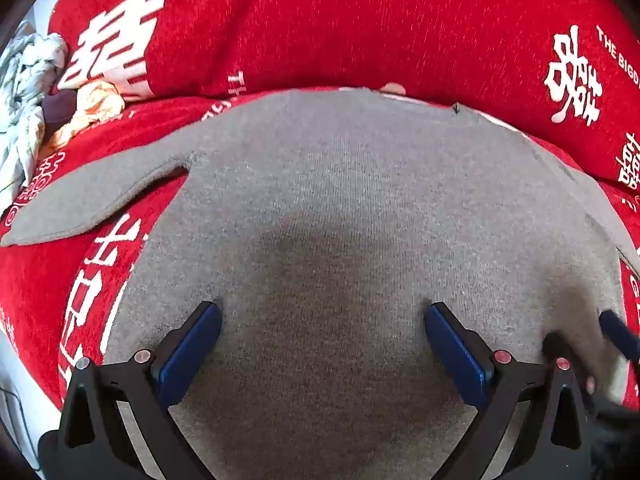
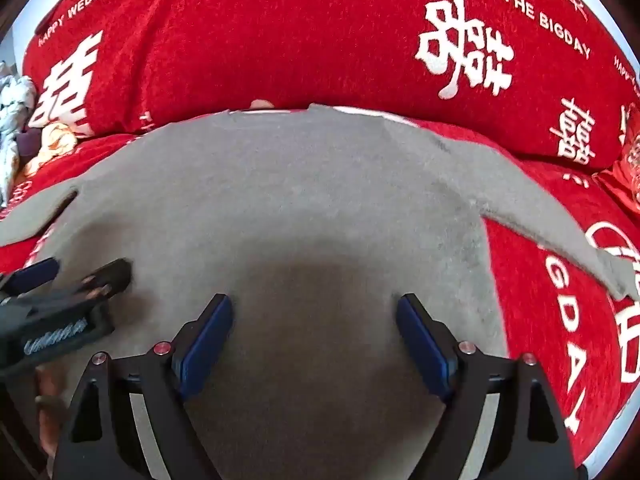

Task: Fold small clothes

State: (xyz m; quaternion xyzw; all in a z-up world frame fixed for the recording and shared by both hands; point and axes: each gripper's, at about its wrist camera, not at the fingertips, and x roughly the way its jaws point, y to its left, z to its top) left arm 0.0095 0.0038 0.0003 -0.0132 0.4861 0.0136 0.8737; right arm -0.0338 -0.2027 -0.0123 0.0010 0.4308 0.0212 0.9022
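The red cover (image 1: 320, 32), printed with white characters and the words "HAPPY WEDDING" and "THE BIGDAY", fills the background and lies under everything else. On it the grey knit top (image 1: 340, 208) lies flat, chest panel spread wide, one sleeve (image 1: 92, 196) reaching out to the left of the top and the other sleeve (image 2: 552, 216) out to its right. A heap of crumpled light clothes (image 1: 28, 92) sits well apart from the top, beyond its left sleeve. My left gripper (image 1: 322, 320) points steeply down over the top's left half, jaws spread wide, nothing between them. My right gripper (image 2: 314, 312) points down over the top's right half, jaws likewise wide apart and empty. Whether my fingertips (image 1: 210, 312) touch the knit I cannot tell.
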